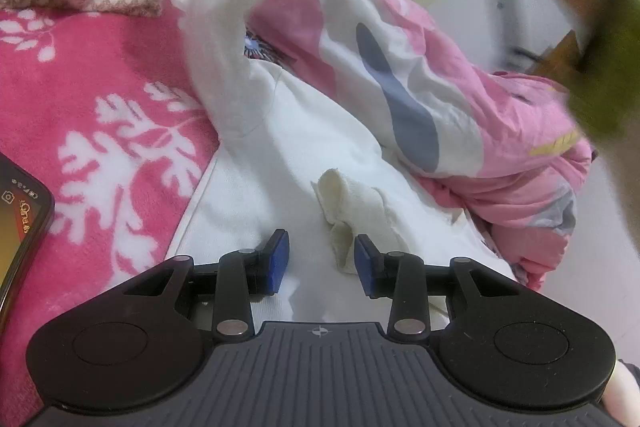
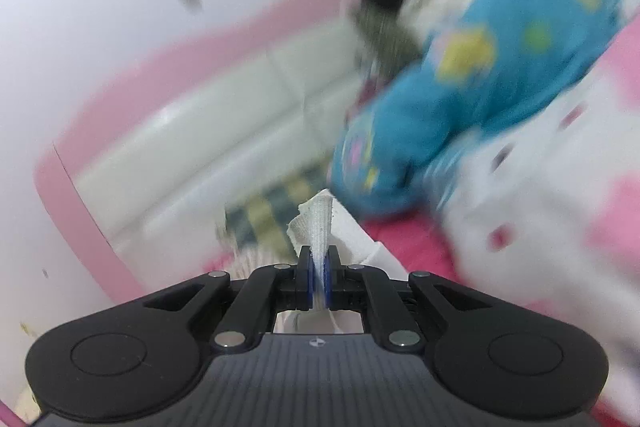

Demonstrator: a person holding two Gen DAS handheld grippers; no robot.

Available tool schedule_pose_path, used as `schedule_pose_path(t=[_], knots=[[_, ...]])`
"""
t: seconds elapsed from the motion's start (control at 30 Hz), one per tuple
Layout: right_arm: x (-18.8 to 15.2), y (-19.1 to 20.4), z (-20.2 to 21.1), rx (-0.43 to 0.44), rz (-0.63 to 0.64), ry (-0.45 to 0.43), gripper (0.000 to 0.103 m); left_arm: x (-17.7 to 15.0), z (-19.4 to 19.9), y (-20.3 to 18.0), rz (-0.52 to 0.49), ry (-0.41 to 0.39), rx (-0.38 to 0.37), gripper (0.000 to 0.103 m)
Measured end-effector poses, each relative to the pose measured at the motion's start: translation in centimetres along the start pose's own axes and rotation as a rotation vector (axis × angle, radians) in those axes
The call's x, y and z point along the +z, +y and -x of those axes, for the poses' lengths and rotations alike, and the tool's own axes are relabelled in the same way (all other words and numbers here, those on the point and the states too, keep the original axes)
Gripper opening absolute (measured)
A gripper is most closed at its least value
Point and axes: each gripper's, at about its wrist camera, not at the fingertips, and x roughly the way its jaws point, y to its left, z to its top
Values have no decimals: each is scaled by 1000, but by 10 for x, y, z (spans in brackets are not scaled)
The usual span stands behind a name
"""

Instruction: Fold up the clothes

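My right gripper (image 2: 319, 283), matt black plastic, pinches ribbed white cloth (image 2: 320, 227); ahead of my left lies fluffy pink blanket (image 1: 100, 107).

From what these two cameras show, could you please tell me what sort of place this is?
Most likely a bedroom: clothes lie on a bed with a pink blanket, a bundled quilt and a padded headboard.

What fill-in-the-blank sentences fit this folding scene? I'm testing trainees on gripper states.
1. The right gripper is ___ on the white garment.
2. The left gripper is ___.
3. The phone lies on the ___ blanket.

Missing words: shut; open; pink
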Motion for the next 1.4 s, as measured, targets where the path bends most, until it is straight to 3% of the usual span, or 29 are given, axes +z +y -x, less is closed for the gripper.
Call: schedule_pose_path(t=[0.17, 0.27, 0.4, 0.53, 0.63, 0.77, 0.87, 0.93, 1.03, 1.1, 1.17, 1.23, 1.33, 1.37, 1.4], knots=[[5, -12, 151, -52, -17, -203, 6, -1, 3, 0, -3, 0, 1, 36], [-14, -28, 221, -101, -38, -277, 6, -2, 5, 1, -5, 1, 2, 36], [-67, -64, 292, -187, -115, -347, 6, -3, 0, -1, -10, 1, 6, 36], [-148, -119, 344, -302, -229, -407, 7, -3, -2, -2, -18, 5, 9, 36], [-208, -175, 358, -440, -406, -343, 7, -2, -3, -3, -24, 7, 11, 36], [-277, -227, 372, -461, -690, -327, 8, -2, -4, -4, -33, 11, 14, 36], [-285, -239, 380, -418, -760, -340, 8, -2, -4, -5, -39, 14, 16, 36], [-265, -236, 379, -365, -748, -355, 8, -1, -5, -6, -45, 20, 21, 36], [-227, -217, 395, -261, -628, -403, 7, 0, -5, -9, -63, 30, 35, 36], [-218, -205, 404, -243, -570, -415, 7, 0, -5, -12, -79, 37, 47, 36], [-230, -208, 412, -278, -570, -398, 7, 0, -3, -15, -96, 46, 56, 36], [-259, -227, 417, -401, -607, -338, 10, -1, -1, -18, -113, 61, 64, 36], [-305, -262, 428, -567, -801, -203, 16, 0, 5, -26, -149, 98, 78, 37], [-320, -268, 439, -540, -870, -232, 12, 1, 8, -31, -166, 115, 75, 37], [-325, -266, 448, -503, -893, -256, 17, 1, 11, -36, -184, 131, 67, 38]])
